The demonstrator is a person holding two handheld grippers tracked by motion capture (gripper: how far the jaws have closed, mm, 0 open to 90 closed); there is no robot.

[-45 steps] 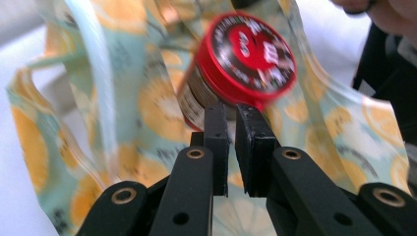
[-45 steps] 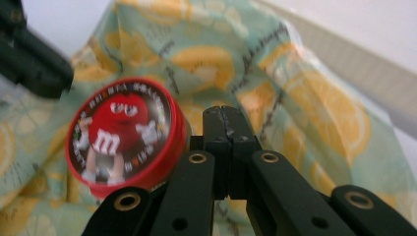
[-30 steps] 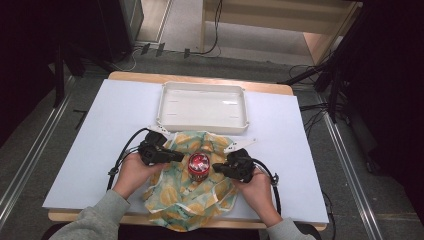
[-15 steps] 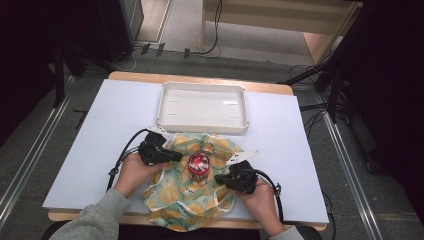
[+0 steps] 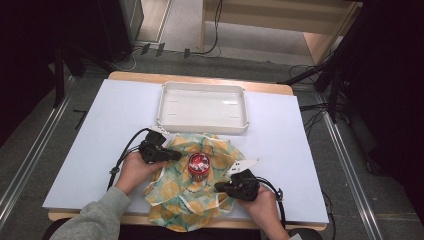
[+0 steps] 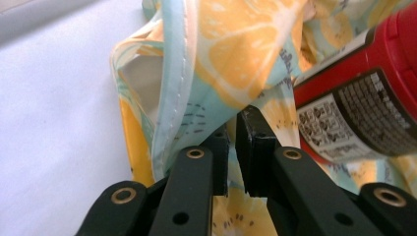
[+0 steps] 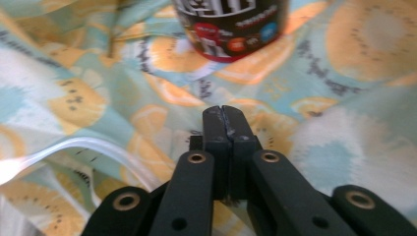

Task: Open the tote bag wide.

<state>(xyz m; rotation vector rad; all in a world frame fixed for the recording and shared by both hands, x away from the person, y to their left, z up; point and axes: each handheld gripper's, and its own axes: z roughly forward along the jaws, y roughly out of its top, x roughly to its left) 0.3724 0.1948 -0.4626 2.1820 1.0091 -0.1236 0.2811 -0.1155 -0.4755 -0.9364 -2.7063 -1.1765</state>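
Observation:
A cloth (image 5: pixel 175 197) printed with orange and lemon slices lies crumpled at the table's front middle, and a red can (image 5: pixel 198 166) stands upright on it. My left gripper (image 5: pixel 177 156) is just left of the can. In the left gripper view it (image 6: pixel 232 140) is shut on a raised fold of the cloth (image 6: pixel 236 44), with the can (image 6: pixel 364 98) close on the right. My right gripper (image 5: pixel 218 187) lies low at the cloth's front right. Its jaws (image 7: pixel 222 115) are pressed together above the cloth (image 7: pixel 344 73) with nothing between them, pointing at the can (image 7: pixel 231 24).
A white rectangular tray (image 5: pixel 202 86) sits just behind the cloth at the table's far middle. The white tabletop (image 5: pixel 95 145) stretches bare to the left and right. Cables trail from both grippers toward the front edge.
My right gripper has drawn back from beside the can toward the front right of the cloth. The left gripper has stayed beside the can, holding its fold.

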